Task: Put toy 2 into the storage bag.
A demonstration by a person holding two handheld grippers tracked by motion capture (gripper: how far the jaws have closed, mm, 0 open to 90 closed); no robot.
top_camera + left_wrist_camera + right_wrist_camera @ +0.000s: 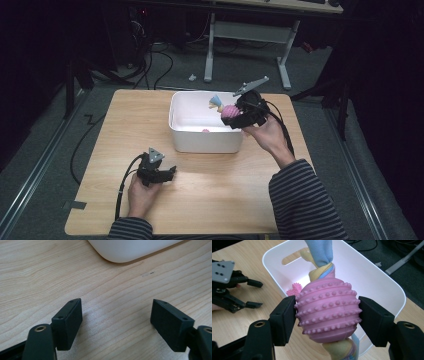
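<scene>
A pink studded ball toy [328,310] with a blue and yellow twisted rope through it is clamped between the jaws of my right gripper [327,315], above the right rim of a white bin [205,137]. From above, the same toy [229,110] hangs over the bin's right side under the right gripper [239,114]. A small pink spiky ball [294,289] lies on the bin floor. My left gripper [167,174] rests low over the table's front left, open with nothing between its jaws; its fingers [70,320] frame bare wood.
The wooden table [210,200] has free surface around the bin. The bin's corner [130,251] sits just ahead of the left gripper. Cables and a desk frame [247,35] stand on the grey floor beyond the table.
</scene>
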